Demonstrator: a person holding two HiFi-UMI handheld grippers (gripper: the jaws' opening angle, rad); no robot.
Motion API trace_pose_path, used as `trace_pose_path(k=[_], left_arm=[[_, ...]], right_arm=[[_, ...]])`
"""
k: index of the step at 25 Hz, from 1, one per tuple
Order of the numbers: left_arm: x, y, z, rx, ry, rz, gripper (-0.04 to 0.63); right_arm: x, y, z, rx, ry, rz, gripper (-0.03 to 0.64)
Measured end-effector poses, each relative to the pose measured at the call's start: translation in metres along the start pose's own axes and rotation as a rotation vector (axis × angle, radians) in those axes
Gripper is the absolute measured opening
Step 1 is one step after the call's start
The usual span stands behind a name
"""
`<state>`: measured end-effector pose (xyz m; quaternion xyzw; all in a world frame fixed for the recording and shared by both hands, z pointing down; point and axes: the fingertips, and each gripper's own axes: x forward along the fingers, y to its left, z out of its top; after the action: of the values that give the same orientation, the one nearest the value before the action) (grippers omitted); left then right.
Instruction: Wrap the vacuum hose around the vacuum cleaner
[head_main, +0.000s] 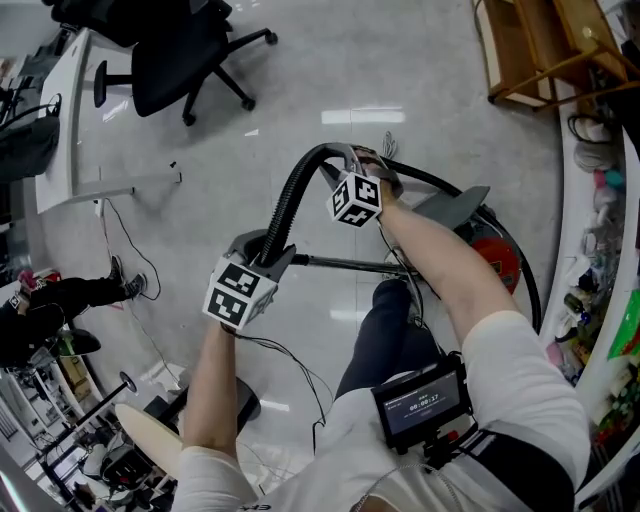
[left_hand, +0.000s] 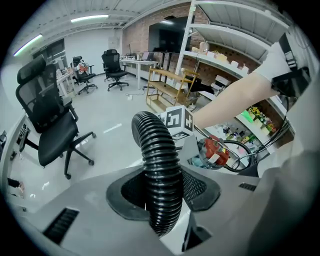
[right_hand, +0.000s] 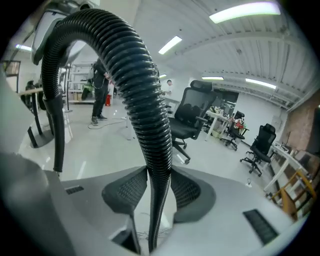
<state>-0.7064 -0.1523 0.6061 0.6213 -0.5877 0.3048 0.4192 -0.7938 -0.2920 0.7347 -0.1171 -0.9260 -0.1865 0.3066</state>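
We have the vacuum hose (head_main: 288, 205) gripped in two places. The left tongs (head_main: 270, 255), just left of centre in the head view, are closed on the ribbed hose low down, their pads pressing on either side. The right tongs (head_main: 350, 165), higher and slightly right of centre, are clamped on it further along, so the stretch between them rises in an arch. Holding it at two points, we judge, lets us steer a free loop rather than drag one loose end.

The vacuum cleaner (head_main: 497, 258), red-bodied, sits on the floor (head_main: 300, 80) at the right of the frame, beyond our right forearm and well apart from the left tongs. A black length curves round its far side; whether that is hose or cord we cannot tell. A thin metal tube (head_main: 340, 265) runs across beneath our arms toward the machine.

We take the wrapping as under way. The next move calls for carrying the arch over to the red body without kinking it.
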Motion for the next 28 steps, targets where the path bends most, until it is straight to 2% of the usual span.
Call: trace_pose_path(k=[9,10,11,14,20,24,28], left_arm=[[-0.052,-0.085,-0.055,-0.038,-0.014,0.000,0.152],[-0.059,-0.093,-0.060,-0.052,-0.025,0.006,0.152],[-0.067,-0.102,-0.063,-0.066,-0.040,0.015,0.152],[-0.086,-0.127,-0.072,-0.105,-0.062,0.039,0.152],[-0.095,-0.158,-0.104,-0.149,-0.022,0.041,0.152],[-0.098,-0.167,-0.132,-0.221,0.011,0.042,0.152],[-0.108,-0.178,-0.155,-0.261,0.008,0.026,0.152]], right_arm=[[-0.071,0.089,0.011,0.118,-0.050,0.088,0.126],[-0.080,0.101,0.007,0.119,-0.033,0.106,0.011],[-0.090,0.115,0.001,0.113,-0.013,0.128,0.000],[-0.121,0.151,-0.028,0.108,0.031,0.152,0.000],[-0.174,0.171,-0.052,0.212,0.047,0.140,0.000],[-0.201,0.202,-0.043,0.238,0.014,0.245,0.001],[-0.237,0.255,-0.024,0.232,-0.026,0.380,0.002]])
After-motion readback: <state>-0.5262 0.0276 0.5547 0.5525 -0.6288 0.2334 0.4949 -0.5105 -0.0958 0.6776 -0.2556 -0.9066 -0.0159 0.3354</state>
